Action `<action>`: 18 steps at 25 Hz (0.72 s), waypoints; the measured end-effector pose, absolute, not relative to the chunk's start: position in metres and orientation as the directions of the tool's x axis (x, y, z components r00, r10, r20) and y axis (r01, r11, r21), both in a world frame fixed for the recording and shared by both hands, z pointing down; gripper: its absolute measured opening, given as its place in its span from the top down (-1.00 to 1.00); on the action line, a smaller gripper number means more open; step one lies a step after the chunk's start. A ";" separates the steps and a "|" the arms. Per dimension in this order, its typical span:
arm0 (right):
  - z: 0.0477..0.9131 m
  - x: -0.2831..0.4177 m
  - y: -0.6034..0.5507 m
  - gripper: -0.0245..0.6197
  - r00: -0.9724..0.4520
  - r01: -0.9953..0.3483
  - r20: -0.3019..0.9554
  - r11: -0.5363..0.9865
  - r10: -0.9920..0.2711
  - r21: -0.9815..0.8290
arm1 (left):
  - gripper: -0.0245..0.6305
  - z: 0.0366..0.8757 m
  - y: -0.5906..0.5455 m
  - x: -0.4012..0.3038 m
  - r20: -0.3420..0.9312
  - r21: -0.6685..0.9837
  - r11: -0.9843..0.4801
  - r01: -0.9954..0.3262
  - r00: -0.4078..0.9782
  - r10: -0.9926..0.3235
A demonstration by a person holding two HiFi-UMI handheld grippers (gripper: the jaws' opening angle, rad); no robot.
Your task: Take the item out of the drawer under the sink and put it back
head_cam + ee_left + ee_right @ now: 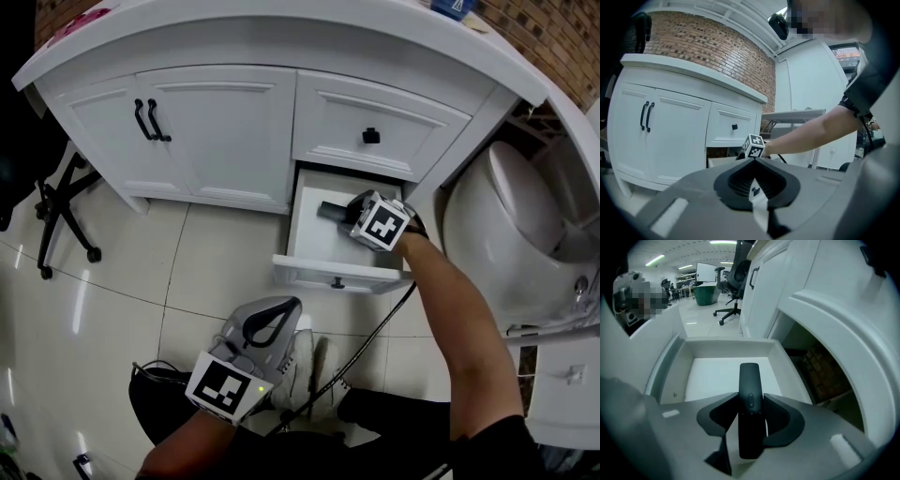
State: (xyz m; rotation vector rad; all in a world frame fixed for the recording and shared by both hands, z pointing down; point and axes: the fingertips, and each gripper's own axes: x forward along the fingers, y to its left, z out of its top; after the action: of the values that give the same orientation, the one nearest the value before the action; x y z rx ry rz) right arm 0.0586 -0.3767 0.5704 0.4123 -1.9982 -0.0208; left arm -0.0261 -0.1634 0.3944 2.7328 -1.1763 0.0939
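Hanging back by the person's knees, the left gripper (277, 315) has its jaws brought together on nothing and takes no part for now. Ahead of it the right arm reaches out, and the right gripper (750, 399) tips steeply down into the open drawer (319, 275), its jaws clamped on either side of a slim black remote (749, 376). The remote's far end sticks out past the jaws, over the bare white drawer floor (717, 376) just beneath them; whether it touches that floor I can't tell. Beyond the gripper are the drawer's back wall and the white vanity cabinet (216, 131), with a closed upper drawer (375, 122) above.

From how it sits, I'd judge this is the putting-back step, close to done. The next move calls for laying the remote flat on the drawer floor, spreading the jaws and lifting the gripper clear without dragging the remote along.
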 end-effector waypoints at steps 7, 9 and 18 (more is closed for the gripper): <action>0.588 0.054 -0.373 0.40 -0.379 -0.250 0.889 0.953 -0.257 0.169 | 0.91 0.399 -0.165 -0.029 0.132 0.130 -0.675 -0.727 0.687 -0.715; 0.591 0.055 -0.373 0.39 -0.367 -0.250 0.894 0.953 -0.258 0.172 | 0.91 0.401 -0.166 -0.030 0.136 0.134 -0.670 -0.730 0.684 -0.717; 0.573 0.059 -0.366 0.40 -0.360 -0.268 0.884 0.941 -0.297 0.207 | 0.91 0.400 -0.163 -0.036 0.131 0.153 -0.661 -0.735 0.678 -0.723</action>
State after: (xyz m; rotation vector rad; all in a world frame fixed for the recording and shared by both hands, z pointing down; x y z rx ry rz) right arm 0.0592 -0.3660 0.5726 0.4076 -1.9606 -0.0324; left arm -0.0361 -0.1625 0.3998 2.6976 -1.1850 0.0868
